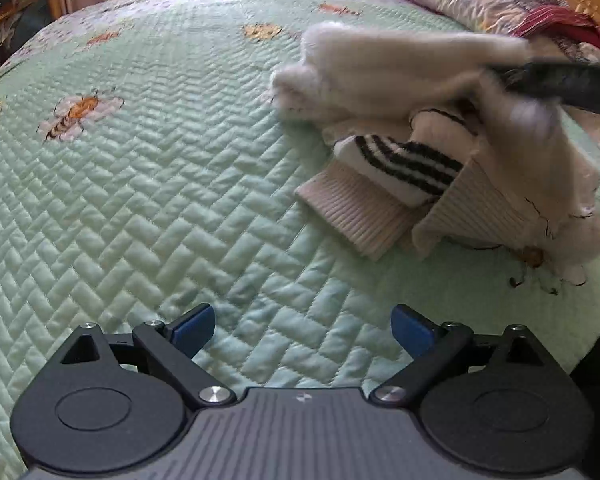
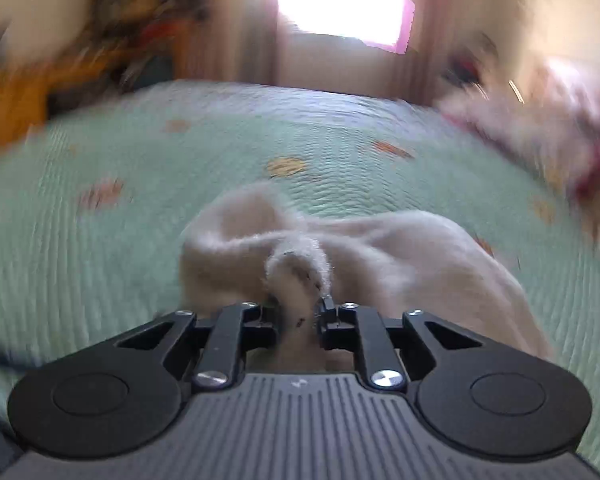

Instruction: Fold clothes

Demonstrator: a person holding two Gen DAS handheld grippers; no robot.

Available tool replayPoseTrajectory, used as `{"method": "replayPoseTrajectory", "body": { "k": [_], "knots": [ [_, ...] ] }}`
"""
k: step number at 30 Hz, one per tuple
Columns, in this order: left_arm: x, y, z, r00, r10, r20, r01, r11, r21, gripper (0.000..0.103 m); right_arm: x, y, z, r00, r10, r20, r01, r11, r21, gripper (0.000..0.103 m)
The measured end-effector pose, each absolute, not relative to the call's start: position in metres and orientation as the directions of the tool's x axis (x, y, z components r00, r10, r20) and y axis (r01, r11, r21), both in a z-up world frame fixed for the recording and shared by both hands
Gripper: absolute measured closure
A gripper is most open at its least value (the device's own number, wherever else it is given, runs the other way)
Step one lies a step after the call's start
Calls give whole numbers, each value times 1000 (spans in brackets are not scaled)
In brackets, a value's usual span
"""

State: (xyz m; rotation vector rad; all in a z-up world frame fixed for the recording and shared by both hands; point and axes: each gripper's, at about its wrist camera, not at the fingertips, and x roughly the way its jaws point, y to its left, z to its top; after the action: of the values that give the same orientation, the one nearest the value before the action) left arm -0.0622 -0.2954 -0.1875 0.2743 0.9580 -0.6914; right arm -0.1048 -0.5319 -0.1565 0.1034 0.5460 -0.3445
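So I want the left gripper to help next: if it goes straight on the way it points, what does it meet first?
Most likely only the green quilt: the open left gripper points at bare bedspread, and the cream sweater lies off to the right of that line.

A cream knit sweater (image 1: 400,80) with black-striped sleeve and ribbed cuffs is lying bunched at the quilt's far right, one fuzzy fold being lifted off it.

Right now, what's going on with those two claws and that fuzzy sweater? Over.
Left gripper open, empty, low over the green quilt. Right gripper shut on the cream sweater, lifting a fold; striped sleeve bunched beneath. Nothing in the way.
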Motion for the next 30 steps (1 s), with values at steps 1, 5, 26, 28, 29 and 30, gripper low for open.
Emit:
{"method": "replayPoseTrajectory", "body": {
  "k": [1,5,26,28,29,30],
  "knots": [
    [-63,-295,-185,386,-424,-819,651,755,-84,7,-116,-549,-152,794,-318,-518,392,919,37,85],
    [-64,-301,-177,385,-455,-803,661,743,-105,7,-159,-616,-135,760,-417,-498,555,816,164,86],
    [-50,-396,-170,328,-557,-763,794,600,-97,7,-96,-583,-168,745,-428,-512,357,904,-235,56],
    [-46,-411,-179,316,-555,-769,797,595,-102,8,-102,-606,-168,756,-381,-532,387,916,-107,76],
    [-44,-417,-184,305,-556,-773,797,594,-112,13,-106,-615,-165,763,-361,-537,398,916,-50,83],
    [-43,-422,-189,287,-556,-780,795,592,-129,17,-112,-621,-164,771,-343,-537,411,911,8,83]
  ]
}}
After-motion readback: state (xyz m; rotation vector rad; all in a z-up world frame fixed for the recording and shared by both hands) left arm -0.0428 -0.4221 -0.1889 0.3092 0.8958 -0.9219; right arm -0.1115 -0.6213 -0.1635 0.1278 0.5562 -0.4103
